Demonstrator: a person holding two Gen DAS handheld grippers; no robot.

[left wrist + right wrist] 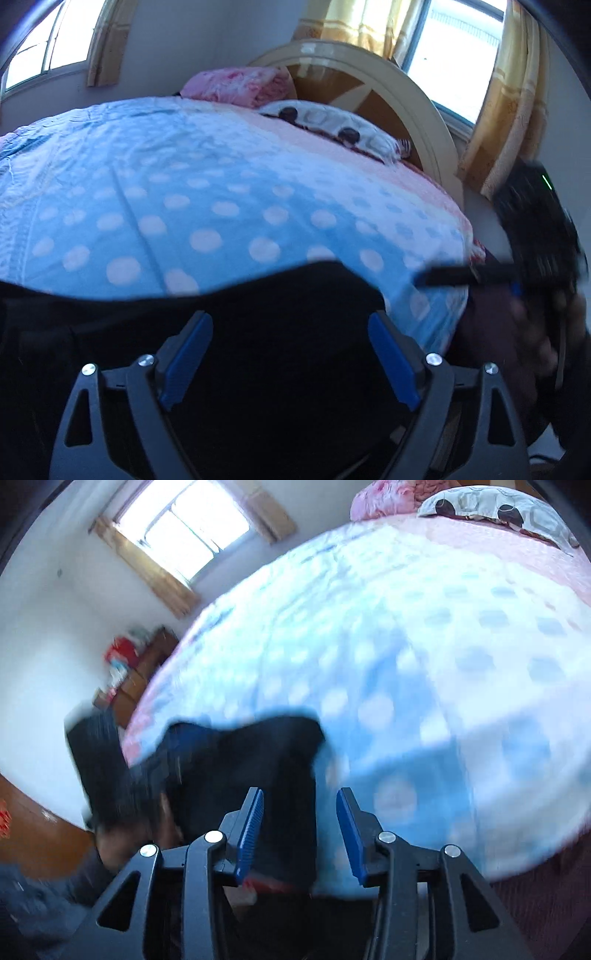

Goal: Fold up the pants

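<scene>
Both grippers, left gripper (291, 354) wide and right gripper (300, 830) half-spread, hold nothing. Black pants (240, 295) lie bunched on the bed (221, 184). I judge folding barely begun.

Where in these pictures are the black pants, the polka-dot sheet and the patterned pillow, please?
black pants (280, 295): left wrist view, flat upper panel.
polka-dot sheet (207, 206): left wrist view, blue middle.
patterned pillow (491, 506): right wrist view, top face.

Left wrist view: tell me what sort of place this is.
A bedroom, most likely: a bed with a blue polka-dot sheet, a rounded wooden headboard with a patterned pillow against it, and curtained windows.
</scene>
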